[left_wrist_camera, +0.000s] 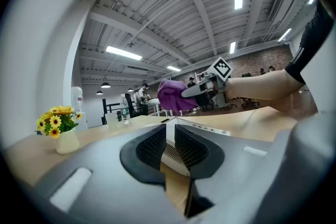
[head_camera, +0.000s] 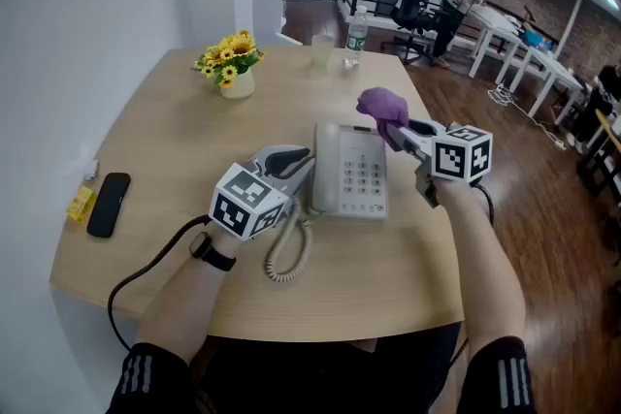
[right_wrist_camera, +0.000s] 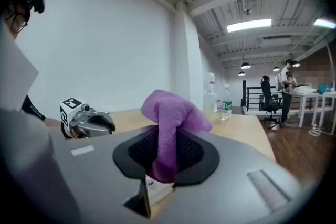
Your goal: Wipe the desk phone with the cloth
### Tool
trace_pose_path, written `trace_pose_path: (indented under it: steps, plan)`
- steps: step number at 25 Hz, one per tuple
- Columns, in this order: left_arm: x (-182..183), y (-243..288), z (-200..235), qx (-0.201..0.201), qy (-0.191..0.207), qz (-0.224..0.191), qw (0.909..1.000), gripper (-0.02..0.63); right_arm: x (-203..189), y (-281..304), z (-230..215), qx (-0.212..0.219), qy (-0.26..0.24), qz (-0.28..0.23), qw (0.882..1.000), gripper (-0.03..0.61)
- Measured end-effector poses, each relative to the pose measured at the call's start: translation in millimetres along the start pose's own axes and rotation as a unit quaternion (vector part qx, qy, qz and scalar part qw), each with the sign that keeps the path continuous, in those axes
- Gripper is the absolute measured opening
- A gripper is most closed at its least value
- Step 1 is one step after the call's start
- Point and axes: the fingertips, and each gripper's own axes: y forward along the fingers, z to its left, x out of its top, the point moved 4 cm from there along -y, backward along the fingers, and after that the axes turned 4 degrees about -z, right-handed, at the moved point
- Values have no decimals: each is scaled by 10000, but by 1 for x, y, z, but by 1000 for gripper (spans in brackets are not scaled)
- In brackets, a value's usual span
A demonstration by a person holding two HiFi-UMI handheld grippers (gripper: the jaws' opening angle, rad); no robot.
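The white desk phone (head_camera: 354,175) lies on the wooden table, handset on its left side and keypad on the right. My left gripper (head_camera: 303,160) rests low at the phone's left edge, jaws nearly closed with only a thin slit; through it I see the phone's white side (left_wrist_camera: 181,126) just beyond the tips. Nothing sits between those jaws. My right gripper (head_camera: 400,133) is shut on a purple cloth (head_camera: 381,107), held above the phone's far right corner. The cloth (right_wrist_camera: 170,113) bunches up out of the right jaws. It also shows in the left gripper view (left_wrist_camera: 172,96).
A coiled cord (head_camera: 288,252) loops from the phone toward the table's front edge. A black mobile (head_camera: 109,204) and a yellow item (head_camera: 80,204) lie at the left edge. A flower pot (head_camera: 236,71), a cup (head_camera: 321,48) and a water bottle (head_camera: 356,32) stand at the back.
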Motion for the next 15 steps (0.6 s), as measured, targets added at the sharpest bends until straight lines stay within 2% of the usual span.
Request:
trace_pose_path:
  steps: [5,9,13,15]
  plan:
    - [-2,1,-2,-21,-13,20,10000,44,5,49,-4,325,501,464,9971,74]
    - [-2,1,-2,-34,-7,31,10000,44,8,70,-10,355,913,536,9937,74]
    - [-2,2,-1,-45,-12,6,10000,44,8,69,-19,98,632,589,9962,74]
    - [-2,2,-2,-51,-9,11,10000,44,7,67,-24,176,513,749,9957,74]
